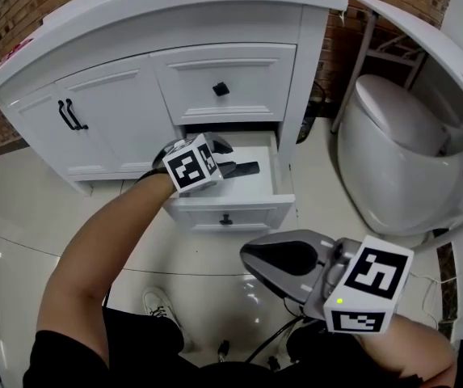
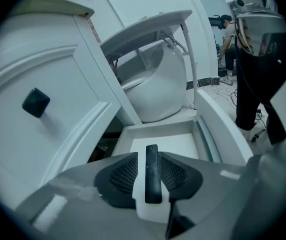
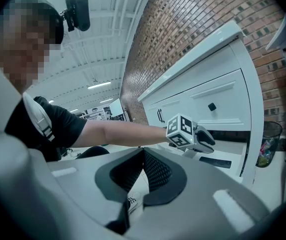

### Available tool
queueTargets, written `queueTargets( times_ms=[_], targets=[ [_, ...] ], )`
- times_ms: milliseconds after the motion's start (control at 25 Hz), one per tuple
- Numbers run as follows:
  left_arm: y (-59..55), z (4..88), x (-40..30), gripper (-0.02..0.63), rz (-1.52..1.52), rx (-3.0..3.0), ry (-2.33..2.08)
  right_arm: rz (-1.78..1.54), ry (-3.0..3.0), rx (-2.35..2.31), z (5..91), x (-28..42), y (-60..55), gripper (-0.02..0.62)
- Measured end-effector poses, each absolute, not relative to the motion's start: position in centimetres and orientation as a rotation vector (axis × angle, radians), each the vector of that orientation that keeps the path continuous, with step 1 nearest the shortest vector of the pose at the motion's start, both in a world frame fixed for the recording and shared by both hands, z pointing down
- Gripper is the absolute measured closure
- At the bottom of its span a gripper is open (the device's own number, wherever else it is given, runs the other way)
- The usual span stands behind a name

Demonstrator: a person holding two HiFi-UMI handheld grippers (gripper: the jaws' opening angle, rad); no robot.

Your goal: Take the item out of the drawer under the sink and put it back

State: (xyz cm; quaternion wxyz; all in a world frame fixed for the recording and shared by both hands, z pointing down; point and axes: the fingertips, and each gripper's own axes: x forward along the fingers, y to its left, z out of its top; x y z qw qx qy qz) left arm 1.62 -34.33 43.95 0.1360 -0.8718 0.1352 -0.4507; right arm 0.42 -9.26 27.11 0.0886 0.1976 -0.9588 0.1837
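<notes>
Left tool point(image 1: 231, 159) hangs over the open drawer point(image 1: 229, 209), jaws apart, gripping nothing. The black remote point(image 2: 151, 175) lies flat on the drawer floor, lined up in the gap between the jaws.

Right tool point(image 1: 252, 259): clenched, empty, well apart from the drawer.

Step judged: pickup. The operator should lower the pads to straddle the remote's long sides, then close mid-length.

Count: one remote, one open drawer, one shut drawer point(image 1: 223, 81), two tools.

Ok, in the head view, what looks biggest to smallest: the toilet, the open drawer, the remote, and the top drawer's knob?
1. toilet
2. open drawer
3. remote and top drawer's knob: both tiny, too alike to rank.
</notes>
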Motion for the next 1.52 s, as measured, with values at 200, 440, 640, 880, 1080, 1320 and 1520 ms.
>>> queueTargets(
  times_ms=[200, 440, 640, 880, 1080, 1320, 1520],
  targets=[
    [-36.4, 46.5, 2.0, 0.423, -1.399, -2.526, 0.358, 0.569, -2.843, 0.573, 27.5, 0.5, -9.5, 0.589],
    [-37.4, 49.1, 2.4, 0.407, -1.464, -2.549, 0.297, 0.591, -2.843, 0.549, 27.7, 0.5, -9.7, 0.589],
    [-37.4, 50.9, 2.6, 0.354, -1.511, -2.579, 0.243, 0.611, -2.844, 0.546, 27.8, 0.5, -10.0, 0.588],
    [-37.6, 51.7, 3.0, 0.354, -1.543, -2.587, 0.212, 0.623, -2.843, 0.550, 27.8, 0.7, -10.4, 0.588],
    [-36.7, 52.9, 2.7, 0.360, -1.634, -2.613, 0.157, 0.621, -2.850, 0.537, 27.6, 0.7, -10.4, 0.588],
    [-35.8, 53.2, 2.8, 0.416, -1.664, -2.710, 0.105, 0.627, -2.857, 0.534, 27.5, 0.7, -10.4, 0.588],
    [-35.7, 53.2, 2.8, 0.431, -1.667, -2.722, 0.113, 0.627, -2.857, 0.542, 27.4, 0.9, -10.6, 0.588]
  ],
)
